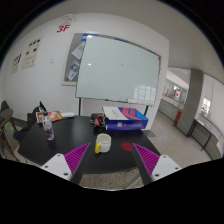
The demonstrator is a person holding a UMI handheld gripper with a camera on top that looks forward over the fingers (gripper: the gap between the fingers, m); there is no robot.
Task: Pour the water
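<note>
A white cup with a yellow handle (pixel 102 144) stands on the dark table (pixel 60 140), just ahead of my fingers and between their lines. A clear water bottle (pixel 46 127) stands farther off to the left on the same table. My gripper (pixel 112 158) is open and empty, its magenta pads (pixel 76 157) spread wide, held above the table's near edge.
A small red disc (pixel 127 147) lies right of the cup. A blue and white box (pixel 126 118) sits beyond it, with small dark items beside it. A whiteboard (pixel 118 68) stands behind the table. Open floor lies to the right.
</note>
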